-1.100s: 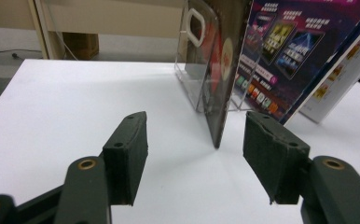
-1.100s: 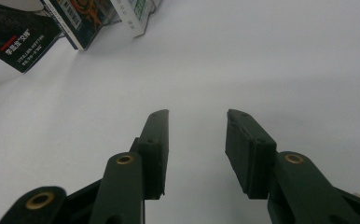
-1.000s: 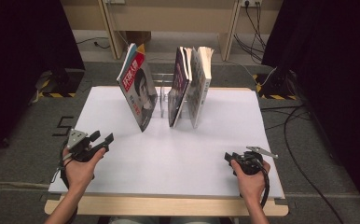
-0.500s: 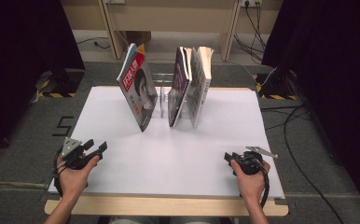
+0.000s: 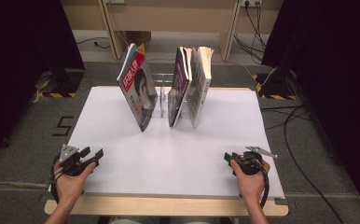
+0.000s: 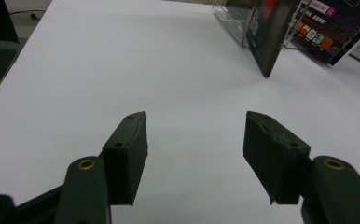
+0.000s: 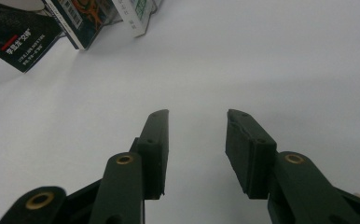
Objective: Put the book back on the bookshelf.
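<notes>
We are holding the left claw [image 5: 93, 154] just over the near left corner of the white rectangular counter [image 5: 169, 154], its two black jaws spread wide with nothing between them, as the left gripper view [image 6: 194, 140] is showing. We are keeping the right claw [image 5: 228, 157] at the near right part of the counter, its jaws likewise spread apart and pinching nothing [image 7: 197, 140]. Well apart from both, at the far middle of the counter, the red-covered magazine with a portrait on its front [image 5: 138, 91] is leaning to the left, its lower edge resting on the counter beside a clear plastic rack [image 5: 162, 93]. Just to its right, a dark-covered magazine [image 5: 178, 91] and a pale thick book [image 5: 200, 84] are standing nearly upright, side by side.
</notes>
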{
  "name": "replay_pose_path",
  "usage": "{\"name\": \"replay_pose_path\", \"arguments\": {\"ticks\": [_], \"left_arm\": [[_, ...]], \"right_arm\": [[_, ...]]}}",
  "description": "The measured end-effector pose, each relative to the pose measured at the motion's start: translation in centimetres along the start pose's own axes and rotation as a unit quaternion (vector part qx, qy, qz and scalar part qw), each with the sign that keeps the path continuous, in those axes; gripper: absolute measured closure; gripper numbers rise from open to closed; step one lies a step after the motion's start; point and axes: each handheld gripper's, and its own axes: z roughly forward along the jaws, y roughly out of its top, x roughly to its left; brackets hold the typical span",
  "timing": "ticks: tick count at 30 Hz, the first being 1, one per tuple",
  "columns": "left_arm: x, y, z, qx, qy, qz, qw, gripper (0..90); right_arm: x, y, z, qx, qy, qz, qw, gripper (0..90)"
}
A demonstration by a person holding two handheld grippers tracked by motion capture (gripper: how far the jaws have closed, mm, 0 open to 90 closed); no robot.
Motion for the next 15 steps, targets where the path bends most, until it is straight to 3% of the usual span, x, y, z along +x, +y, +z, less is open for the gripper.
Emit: {"name": "replay_pose_path", "arguments": {"ticks": [5,15], "left_arm": [[0.4,-0.8,-0.3,0.001,0.004,-0.015,0.9999,39.3],[0.6,-1.2,-0.9,-0.011,0.007,-0.017,0.9998,39.5]], "right_arm": [[0.0,0.0,0.0,0.0,-0.001,0.001,1.0,60.3],[-0.2,0.0,0.0,0.001,-0.002,0.003,1.0,60.2]]}}
